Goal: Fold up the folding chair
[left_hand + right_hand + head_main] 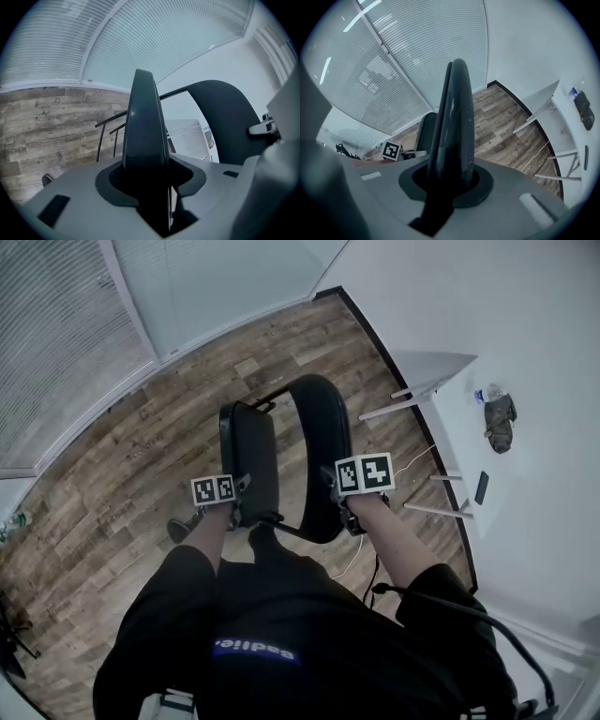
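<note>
The location is an office room. Indicators: full-height glazed partitions (216, 287) fitted with horizontal blinds (56, 334) along the far and left sides; wood-look plank floor (112, 474) with a dark skirting strip (412, 409); a plain white wall (525, 42); and a white worktop (534, 474) on slim white legs (389, 410) at right, carrying a phone (481, 487) and a bottle (489, 393).

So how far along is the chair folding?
Done: seat tipped up on edge beside the backrest. In hand: right gripper clamps the backrest; left gripper straddles the seat, a sliver of light beside it. Left: closing the visible gap between them, likely.
</note>
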Available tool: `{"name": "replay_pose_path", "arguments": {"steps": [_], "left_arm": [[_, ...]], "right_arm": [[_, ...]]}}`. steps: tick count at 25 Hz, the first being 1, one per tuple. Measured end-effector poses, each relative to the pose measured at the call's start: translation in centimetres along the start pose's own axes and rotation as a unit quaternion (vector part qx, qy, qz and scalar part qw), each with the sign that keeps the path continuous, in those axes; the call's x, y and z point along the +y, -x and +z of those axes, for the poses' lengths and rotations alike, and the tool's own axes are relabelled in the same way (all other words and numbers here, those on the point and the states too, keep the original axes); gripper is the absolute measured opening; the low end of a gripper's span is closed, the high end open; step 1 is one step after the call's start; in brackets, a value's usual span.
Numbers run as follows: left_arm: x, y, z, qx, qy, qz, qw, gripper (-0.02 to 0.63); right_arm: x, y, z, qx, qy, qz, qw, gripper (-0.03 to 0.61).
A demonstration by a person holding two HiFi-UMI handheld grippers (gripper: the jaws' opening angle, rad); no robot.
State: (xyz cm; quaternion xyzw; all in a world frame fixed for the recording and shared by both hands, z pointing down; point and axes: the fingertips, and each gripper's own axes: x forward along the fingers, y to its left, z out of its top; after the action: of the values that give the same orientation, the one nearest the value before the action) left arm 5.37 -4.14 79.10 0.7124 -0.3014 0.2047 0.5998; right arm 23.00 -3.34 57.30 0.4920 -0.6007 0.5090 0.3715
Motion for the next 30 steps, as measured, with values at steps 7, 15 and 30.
{"name": "replay_pose_path", "arguments": {"steps": [7,15,30], "left_arm": [[-3.0,-1.5,-0.1,-0.003,-0.02,0.046,0.9987,0.183],[-8.6,-4.2,-0.7,-0.005,-0.02,0.016,0.9997,0.146],[-14.2,-8.9,-1.6,0.014,-0.102,0.053,0.9933,0.135]], "right_arm": [[0.0,0.7,0.4,-0.002,-0.008,-0.006,1.0,0.061],[-0.5,1.8,0.5,0.002,-0.003,-0.027,1.0,0.063],[-0.8,2.7,0.8,-0.001,-0.01,-0.025,1.0,0.089]]}}
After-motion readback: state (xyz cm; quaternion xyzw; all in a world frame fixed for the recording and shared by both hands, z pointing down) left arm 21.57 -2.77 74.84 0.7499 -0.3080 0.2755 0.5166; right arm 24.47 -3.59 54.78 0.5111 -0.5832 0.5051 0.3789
